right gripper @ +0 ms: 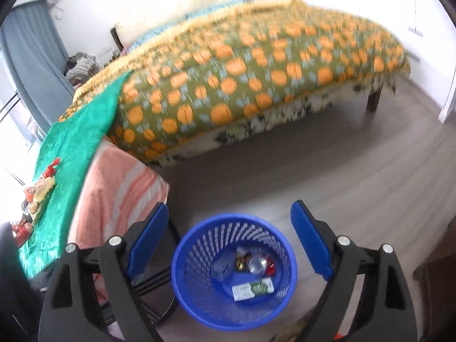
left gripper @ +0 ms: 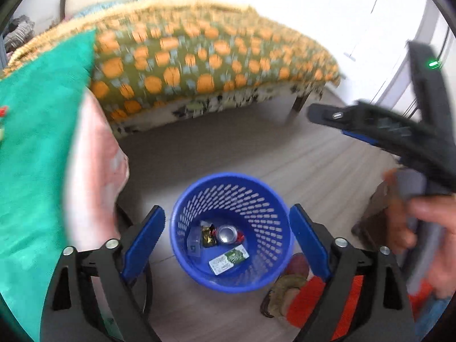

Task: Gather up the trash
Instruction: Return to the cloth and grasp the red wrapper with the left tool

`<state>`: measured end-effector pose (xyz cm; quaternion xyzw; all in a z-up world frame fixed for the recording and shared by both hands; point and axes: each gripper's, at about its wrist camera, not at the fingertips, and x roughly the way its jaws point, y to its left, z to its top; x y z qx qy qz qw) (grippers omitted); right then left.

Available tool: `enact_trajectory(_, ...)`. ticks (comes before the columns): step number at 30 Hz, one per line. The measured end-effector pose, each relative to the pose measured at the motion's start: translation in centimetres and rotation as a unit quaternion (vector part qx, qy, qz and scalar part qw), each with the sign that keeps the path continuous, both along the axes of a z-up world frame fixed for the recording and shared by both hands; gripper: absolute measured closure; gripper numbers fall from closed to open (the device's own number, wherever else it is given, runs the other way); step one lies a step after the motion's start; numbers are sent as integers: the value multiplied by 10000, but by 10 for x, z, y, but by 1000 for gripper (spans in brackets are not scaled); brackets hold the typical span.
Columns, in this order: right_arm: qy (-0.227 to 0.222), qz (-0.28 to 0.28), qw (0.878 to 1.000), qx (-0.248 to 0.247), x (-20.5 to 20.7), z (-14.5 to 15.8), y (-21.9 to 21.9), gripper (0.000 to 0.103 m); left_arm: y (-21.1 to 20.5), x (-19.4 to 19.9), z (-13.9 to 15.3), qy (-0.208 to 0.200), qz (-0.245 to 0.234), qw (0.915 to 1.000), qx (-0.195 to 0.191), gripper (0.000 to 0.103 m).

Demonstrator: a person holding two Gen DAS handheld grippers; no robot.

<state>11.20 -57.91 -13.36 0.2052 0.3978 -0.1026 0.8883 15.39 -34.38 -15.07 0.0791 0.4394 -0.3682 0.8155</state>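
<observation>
A blue mesh waste basket [left gripper: 256, 199] stands on the grey floor and also shows in the right wrist view [right gripper: 196, 245]. Inside it lie a drink can [left gripper: 226, 234], a white and green carton [left gripper: 228, 259], a gold wrapper and a clear plastic piece. My left gripper [left gripper: 228, 235] is open and empty above the basket. My right gripper [right gripper: 228, 239] is open and empty above it too. The right gripper also shows in the left wrist view [left gripper: 399, 131], held by a hand. More wrappers [right gripper: 40, 191] lie on the green cloth [right gripper: 68, 171] at the left.
A bed with an orange-spotted cover [right gripper: 256, 71] stands behind the basket. A pink striped cloth [right gripper: 119, 188] hangs over the table edge beside the basket. A slippered foot [left gripper: 287, 290] stands on the floor right of the basket. Grey curtain [right gripper: 31, 57] at far left.
</observation>
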Motion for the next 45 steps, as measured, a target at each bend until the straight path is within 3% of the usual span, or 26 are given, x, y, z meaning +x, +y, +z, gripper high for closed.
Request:
enact_trajectory(3,-325,27,9983,-485,-9,21,29,11,42,-19,24,-185,34,9997,-137,9)
enact_trajectory(8,-810,560,9888,-1118,-15,42,103,11,124,-38,24,-243,467,9986,79,9)
enact_trajectory(16,-942,1762,9740,-1066,-14,32,239,11,247,-51,14,-519,1267,9884,660,9)
enact_trajectory(19,-940,2271,9641,-1004,-17,26,291,11,290,-51,16,-546,1505,9847,689,9)
enact_trajectory(23,-862,2799,9502,-1068,-21,14,343,11,341,-32,25,-626,1850,9784,673,9)
enact_trajectory(27,-788,3052,9429,-1079,-25,4,370,11,383,3,50,-1029,2115,9695,697,9)
enact_trajectory(32,-820,3062,9426,-1049,-27,3,376,11,394,65,60,-1049,1770,9735,996,9)
enact_trajectory(34,-848,3009,9442,-1037,-29,5,371,11,390,80,54,-990,1603,9747,1204,16)
enact_trajectory(35,-863,2969,9454,-1031,-29,6,369,11,386,86,50,-954,1538,9746,1323,25)
enact_trajectory(37,-885,2915,9470,-1019,-30,7,364,11,380,94,41,-861,1436,9739,1533,47)
enact_trajectory(38,-907,2876,9481,-1012,-30,8,361,11,378,97,37,-798,1425,9729,1634,65)
enact_trajectory(40,-935,2833,9492,-1002,-30,10,357,11,379,97,34,-747,1483,9728,1614,66)
enact_trajectory(45,-1014,2746,9513,-971,-33,15,347,11,395,57,35,-377,2007,9733,1045,66)
